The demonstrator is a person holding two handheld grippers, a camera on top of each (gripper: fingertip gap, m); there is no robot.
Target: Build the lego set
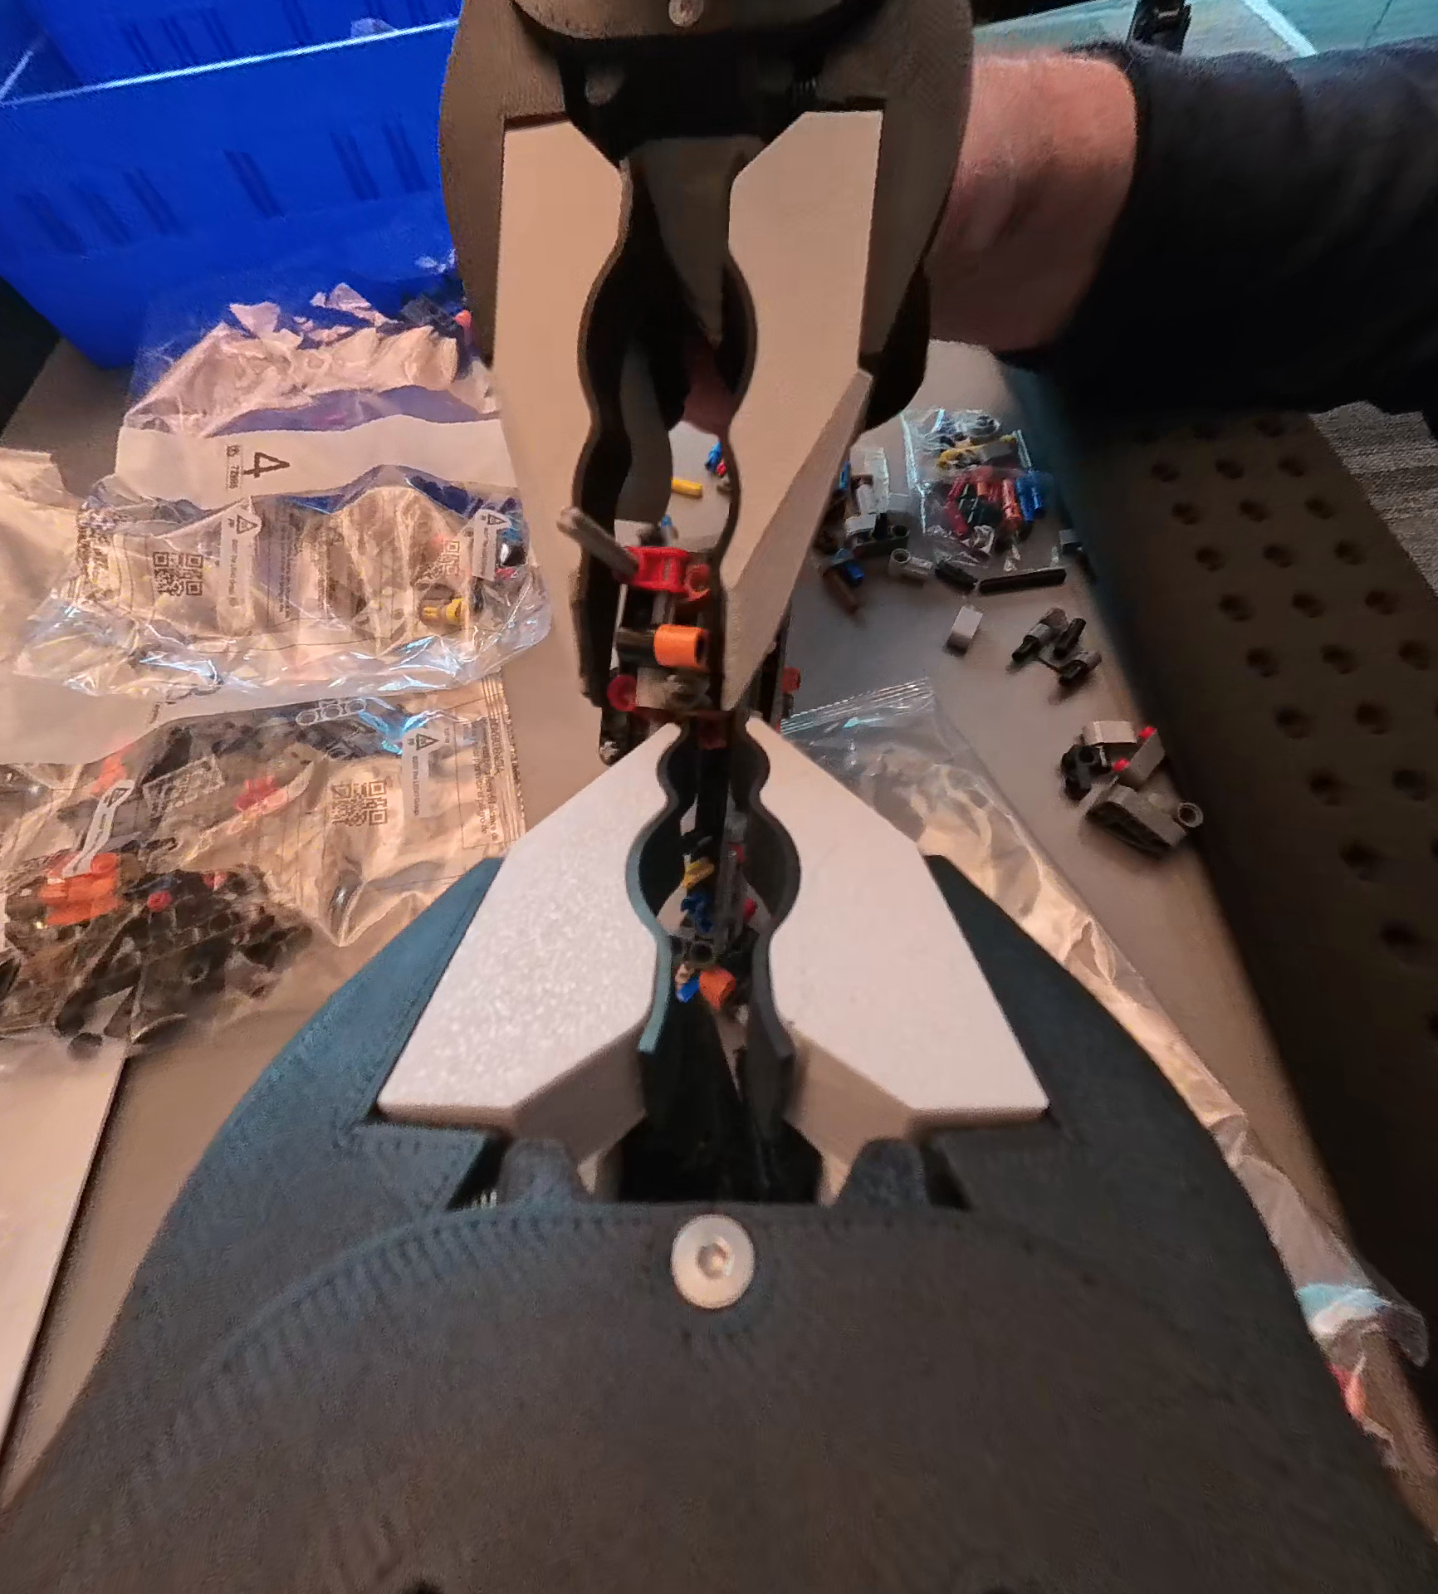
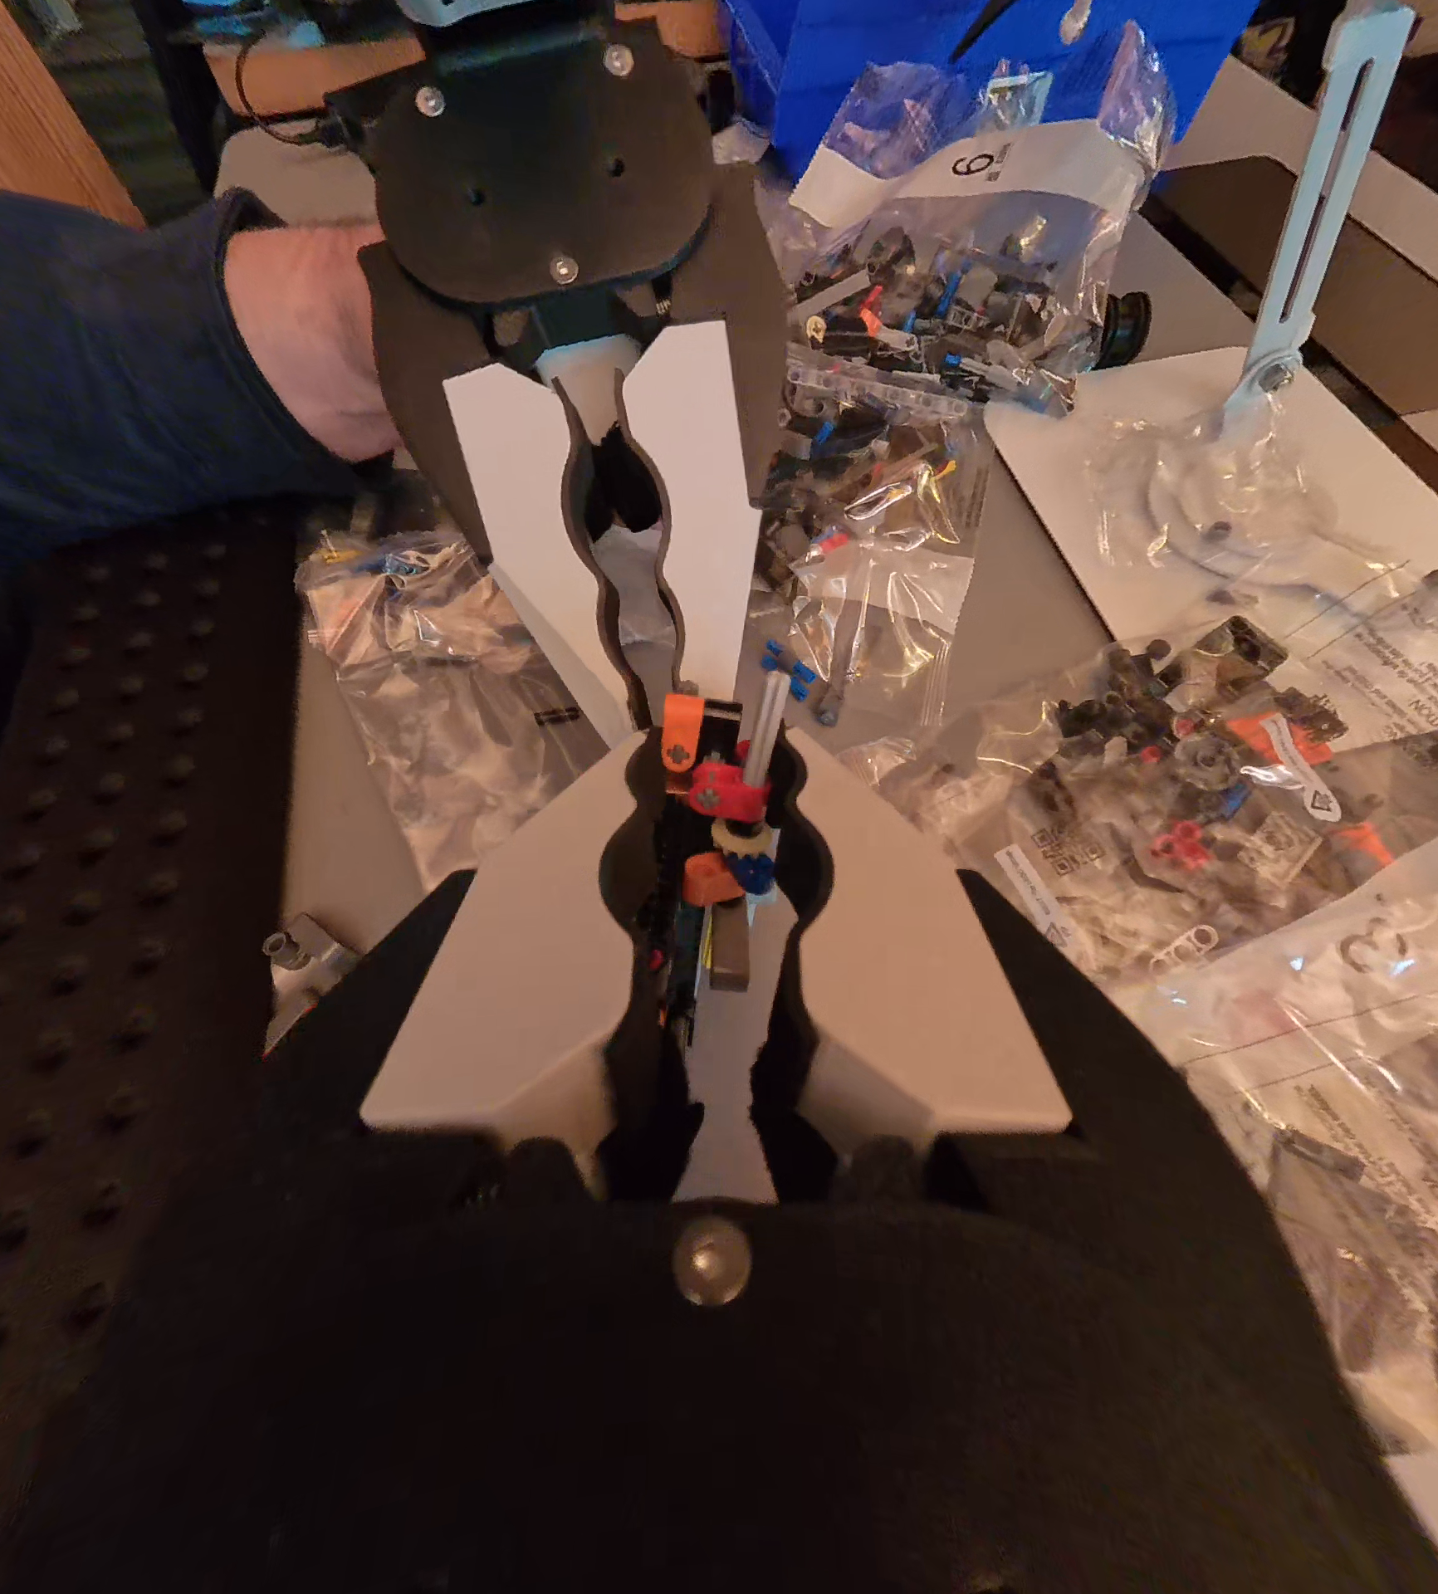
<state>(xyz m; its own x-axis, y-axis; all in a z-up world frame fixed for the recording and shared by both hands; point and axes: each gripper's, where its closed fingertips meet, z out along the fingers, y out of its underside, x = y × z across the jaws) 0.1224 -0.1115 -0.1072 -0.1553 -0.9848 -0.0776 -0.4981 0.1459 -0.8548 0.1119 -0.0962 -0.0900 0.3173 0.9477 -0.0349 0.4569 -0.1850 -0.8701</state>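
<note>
- Left wrist view: the left gripper [image 1: 711, 733] has its fingers drawn close on the lower end of a small lego sub-assembly [image 1: 664, 638], a black beam dressed with a red connector [image 1: 664, 569], an orange bush [image 1: 681, 645] and a grey axle [image 1: 599, 536] sticking out to the upper left.
- The right gripper [image 1: 655, 595] comes in from the far side, tips facing, and clamps the upper end of the same piece; the build hangs in the air between the two, above the table [image 1: 1000, 716].
- Sealed part bags [image 1: 284, 552] lie to the left, loose grey and black pieces [image 1: 1130, 776] to the right, and a blue bin [image 1: 181, 172] stands behind.
- Right wrist view: the right gripper [image 2: 711, 737] is shut on the sub-assembly, whose red connector [image 2: 728, 789], tan gear [image 2: 737, 841], orange pieces and pale axle [image 2: 763, 716] sit in the gap between its pads.
- The left gripper [image 2: 690, 690] meets it head-on, fingers nearly together; whether it pinches the beam's far end is hidden here.
- Judgement: the step looks like seating or squaring a part on the held build. One gripper should hold firm as an anvil while the other presses straight along the axle line; twisting could pop the connector off or let the beam slip.
- Keep the work low over the table, so a dropped piece stays near.
</note>
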